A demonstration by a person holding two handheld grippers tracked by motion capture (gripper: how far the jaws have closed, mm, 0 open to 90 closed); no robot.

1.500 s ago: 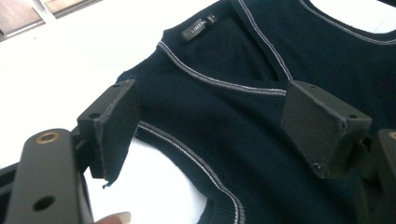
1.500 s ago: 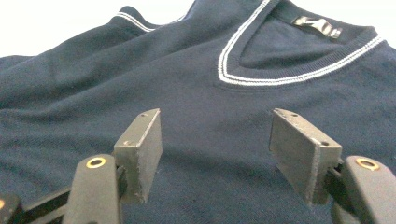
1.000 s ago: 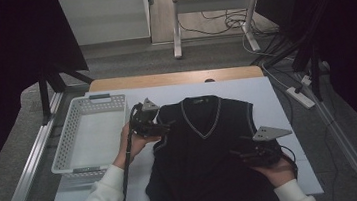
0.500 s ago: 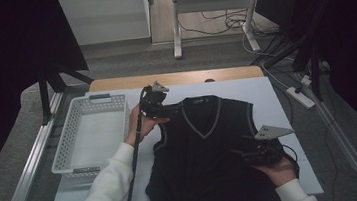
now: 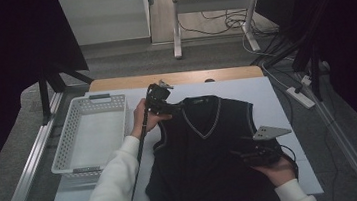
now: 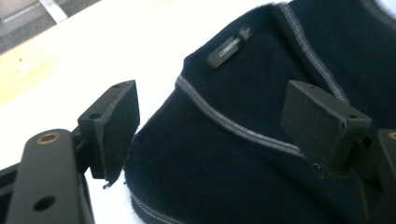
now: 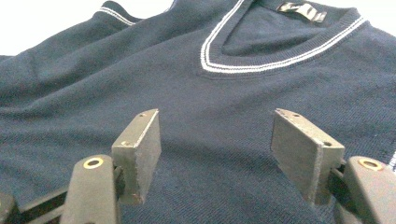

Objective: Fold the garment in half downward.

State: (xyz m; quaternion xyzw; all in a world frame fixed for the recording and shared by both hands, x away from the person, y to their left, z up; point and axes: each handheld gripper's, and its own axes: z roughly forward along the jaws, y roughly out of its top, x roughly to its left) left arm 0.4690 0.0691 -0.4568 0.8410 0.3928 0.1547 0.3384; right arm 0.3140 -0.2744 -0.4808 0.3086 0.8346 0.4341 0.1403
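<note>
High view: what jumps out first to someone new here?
A dark navy knitted V-neck vest with pale striped trim lies flat on the white tabletop, taking up most of its middle. The left gripper hangs open at the vest's shoulder by the collar, and the right gripper sits open over the vest's body. A white perforated plastic basket stands at the table's left edge.

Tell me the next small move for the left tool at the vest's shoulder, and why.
Probably lower the left tool and close on the vest at its shoulder edge: its jaws stand open astride that edge, gripping nothing yet.
</note>
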